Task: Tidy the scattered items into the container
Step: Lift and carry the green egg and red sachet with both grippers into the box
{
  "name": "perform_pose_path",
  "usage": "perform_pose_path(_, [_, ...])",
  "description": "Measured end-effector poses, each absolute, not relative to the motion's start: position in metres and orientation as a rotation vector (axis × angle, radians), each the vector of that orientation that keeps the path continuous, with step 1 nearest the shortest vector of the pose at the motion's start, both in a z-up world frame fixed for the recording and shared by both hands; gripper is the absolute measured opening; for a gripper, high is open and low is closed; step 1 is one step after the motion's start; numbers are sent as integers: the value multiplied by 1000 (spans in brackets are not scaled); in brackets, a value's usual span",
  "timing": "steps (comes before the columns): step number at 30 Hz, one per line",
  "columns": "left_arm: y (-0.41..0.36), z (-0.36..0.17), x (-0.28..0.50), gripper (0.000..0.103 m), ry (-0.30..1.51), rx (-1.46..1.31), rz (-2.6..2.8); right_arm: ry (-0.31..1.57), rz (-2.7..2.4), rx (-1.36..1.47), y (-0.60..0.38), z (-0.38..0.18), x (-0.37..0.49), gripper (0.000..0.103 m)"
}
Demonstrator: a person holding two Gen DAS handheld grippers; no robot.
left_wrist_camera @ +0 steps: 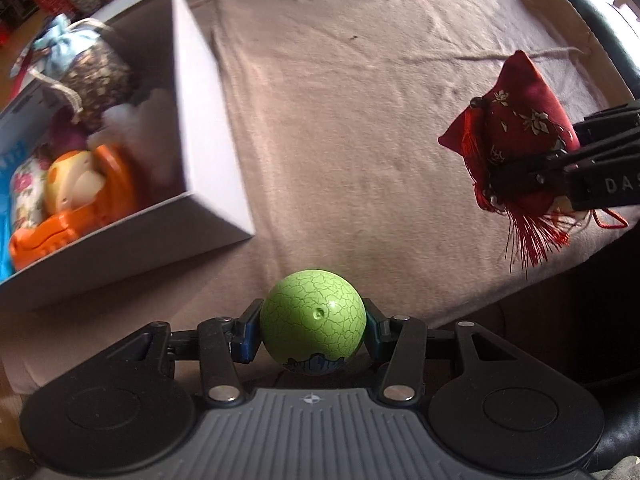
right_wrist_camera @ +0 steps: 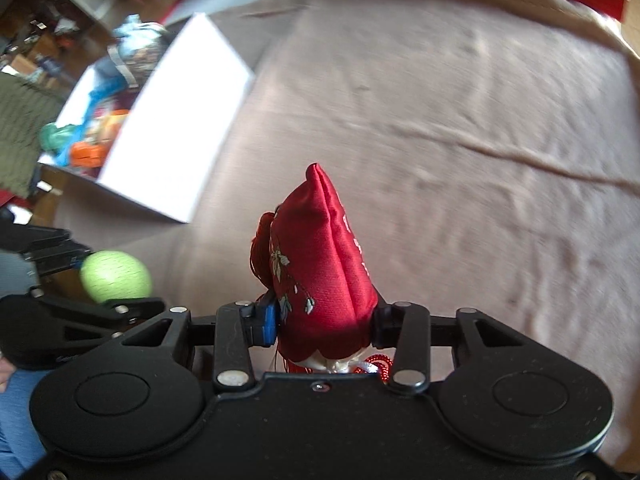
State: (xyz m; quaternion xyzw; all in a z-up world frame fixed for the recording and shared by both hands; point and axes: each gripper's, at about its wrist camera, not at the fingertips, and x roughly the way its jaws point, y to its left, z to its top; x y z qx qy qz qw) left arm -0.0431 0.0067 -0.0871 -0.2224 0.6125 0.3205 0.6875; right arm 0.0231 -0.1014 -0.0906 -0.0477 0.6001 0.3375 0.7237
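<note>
Your left gripper (left_wrist_camera: 313, 330) clamps the green ball (left_wrist_camera: 313, 322); the right gripper (right_wrist_camera: 325, 326) pinches the red pouch (right_wrist_camera: 325, 280) — its tassel may snag the box (left_wrist_camera: 208, 112) rim.

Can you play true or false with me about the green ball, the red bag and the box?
1. The left tongs squeeze a green ball. True.
2. The right tongs are empty. False: they grip a red pouch with tassels.
3. The white box has nothing in it. False: it holds an orange toy and a cloth bag, among other things.
4. The box sits on a pinkish cloth. True.
5. The ball is already in the box. False: it is outside it, in the left tongs.
</note>
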Motion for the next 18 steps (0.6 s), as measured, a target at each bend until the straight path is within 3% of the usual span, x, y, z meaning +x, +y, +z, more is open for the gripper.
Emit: perform_pose_path(18, [22,-81,-109,50,1400,-479,776,1291,938,-169,-39,-59,-13,43])
